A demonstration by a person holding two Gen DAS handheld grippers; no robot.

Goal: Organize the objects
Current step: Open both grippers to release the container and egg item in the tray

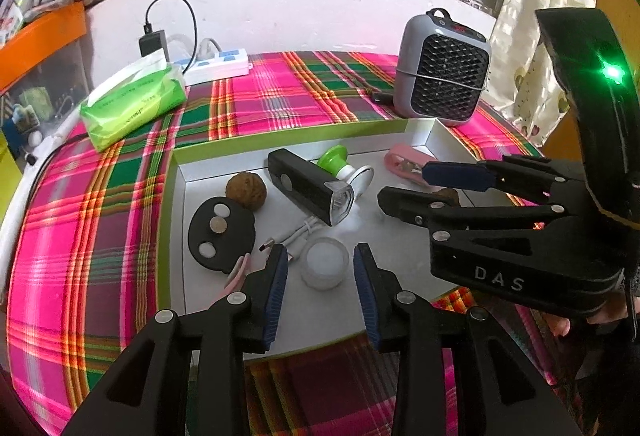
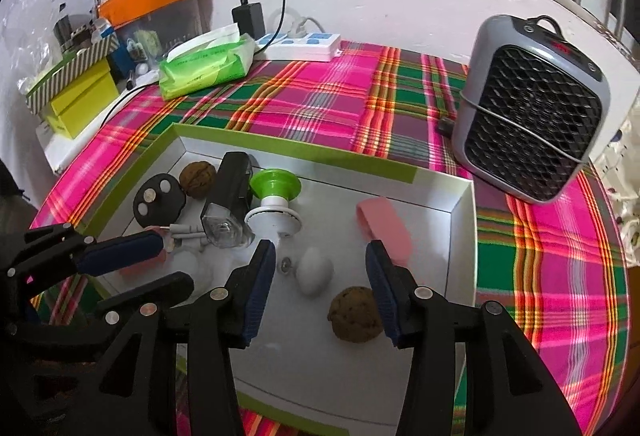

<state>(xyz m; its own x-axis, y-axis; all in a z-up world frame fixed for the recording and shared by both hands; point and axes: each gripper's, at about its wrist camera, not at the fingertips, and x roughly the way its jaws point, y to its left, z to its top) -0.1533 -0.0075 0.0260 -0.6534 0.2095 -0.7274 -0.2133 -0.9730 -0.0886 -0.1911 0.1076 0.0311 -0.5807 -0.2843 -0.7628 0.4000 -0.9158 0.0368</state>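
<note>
I find both jaws parted and empty: left hand-held gripper point(image 1: 320, 264) straddles the translucent white round cap point(image 1: 323, 262) inside the shallow white cardboard tray point(image 1: 178, 172); right hand-held gripper point(image 2: 320, 268) straddles a brown walnut point(image 2: 355, 314). Either smooth round item could squirt sideways on closing.

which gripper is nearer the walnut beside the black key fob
Left. The left gripper hovers in the tray's near part, just this side of the key fob and that walnut. The right gripper is further right, over a second walnut.
</note>
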